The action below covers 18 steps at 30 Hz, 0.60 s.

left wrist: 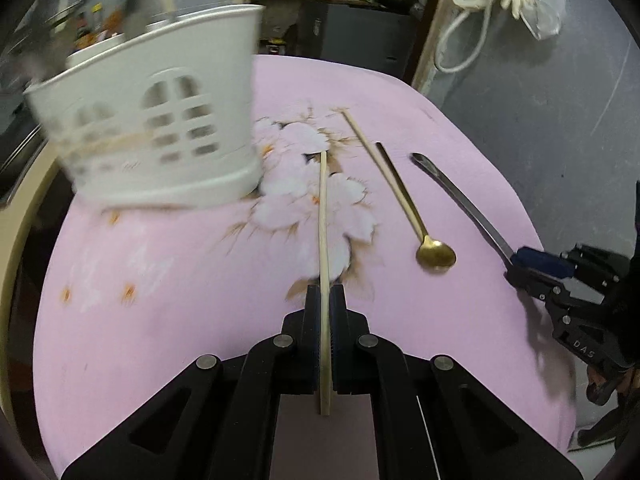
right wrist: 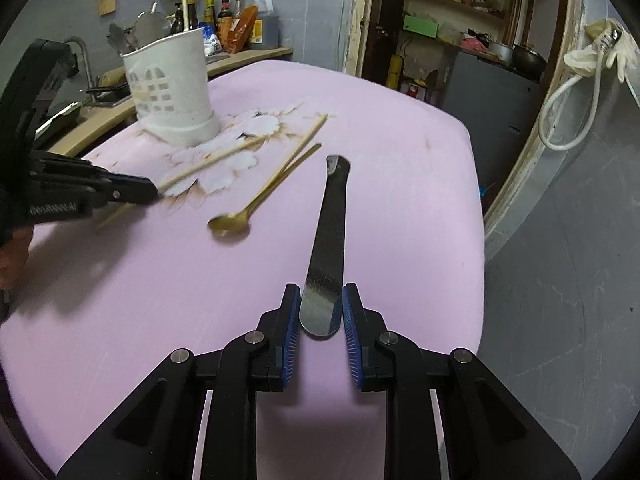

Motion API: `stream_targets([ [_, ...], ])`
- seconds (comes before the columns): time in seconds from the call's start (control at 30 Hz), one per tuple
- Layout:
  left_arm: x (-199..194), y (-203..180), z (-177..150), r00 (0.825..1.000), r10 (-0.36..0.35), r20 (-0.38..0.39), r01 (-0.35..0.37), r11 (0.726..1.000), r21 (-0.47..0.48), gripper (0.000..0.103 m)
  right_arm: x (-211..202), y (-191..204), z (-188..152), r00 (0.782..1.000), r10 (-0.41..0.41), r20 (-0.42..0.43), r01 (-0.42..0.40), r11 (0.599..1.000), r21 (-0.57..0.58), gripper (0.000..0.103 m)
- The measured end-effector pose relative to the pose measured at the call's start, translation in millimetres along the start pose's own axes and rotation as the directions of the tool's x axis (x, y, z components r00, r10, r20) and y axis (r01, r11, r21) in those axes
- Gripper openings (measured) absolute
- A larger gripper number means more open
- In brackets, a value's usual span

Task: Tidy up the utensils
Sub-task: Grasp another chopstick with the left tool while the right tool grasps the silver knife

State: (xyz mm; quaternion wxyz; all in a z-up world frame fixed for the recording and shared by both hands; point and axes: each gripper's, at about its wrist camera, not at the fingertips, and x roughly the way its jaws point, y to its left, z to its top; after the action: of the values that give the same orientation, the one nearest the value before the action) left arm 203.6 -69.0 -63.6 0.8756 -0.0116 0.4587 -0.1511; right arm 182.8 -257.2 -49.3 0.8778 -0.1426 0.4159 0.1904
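Observation:
My left gripper [left wrist: 325,292] is shut on a wooden chopstick [left wrist: 323,216] that points toward the white slotted utensil holder [left wrist: 160,120]; it also shows in the right wrist view [right wrist: 154,192]. A second chopstick [left wrist: 362,136] and a gold spoon [left wrist: 434,254] lie on the pink floral cloth. A steel table knife [right wrist: 328,240] lies to the right. My right gripper [right wrist: 320,300] has its blue pads either side of the knife's rounded end, and contact is unclear. In the left wrist view the right gripper [left wrist: 516,264] sits at the knife's [left wrist: 460,196] near end.
The pink cloth [right wrist: 160,300] covers a table whose right edge drops to a grey floor [right wrist: 560,280]. A counter with bottles [right wrist: 240,20] and a sink tap stands behind the holder. Shelves and a dark cabinet [right wrist: 492,100] are at the back. A white cord [right wrist: 568,120] hangs right.

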Motion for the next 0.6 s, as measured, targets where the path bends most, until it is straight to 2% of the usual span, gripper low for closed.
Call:
stream_targets([
  [0.13, -10.8, 8.4, -11.1, 1.000, -0.002, 0.002, 0.002, 1.000, -0.029, 0.003, -0.7, 4.5, -3.2, 1.000, 0.000, -0.012, 0.000, 1.000, 0.000, 0.021],
  [0.3, -15.2, 10.3, -14.4, 1.000, -0.026, -0.006, 0.026, 0.999, -0.045, 0.003, 9.0, 3.1, 9.4, 1.000, 0.012, -0.019, -0.012, 1.000, 0.019, 0.025],
  [0.4, -8.6, 10.9, -4.9, 0.999, -0.036, -0.032, 0.035, 0.999, -0.035, 0.003, 17.8, 1.2, 22.5, 1.000, 0.017, -0.022, -0.016, 1.000, 0.020, 0.027],
  [0.6, 1.1, 14.8, 11.4, 0.998, -0.003, -0.064, 0.004, 1.000, 0.021, 0.006, 42.3, -6.0, 53.7, 0.999, -0.009, -0.041, 0.010, 1.000, 0.018, 0.027],
])
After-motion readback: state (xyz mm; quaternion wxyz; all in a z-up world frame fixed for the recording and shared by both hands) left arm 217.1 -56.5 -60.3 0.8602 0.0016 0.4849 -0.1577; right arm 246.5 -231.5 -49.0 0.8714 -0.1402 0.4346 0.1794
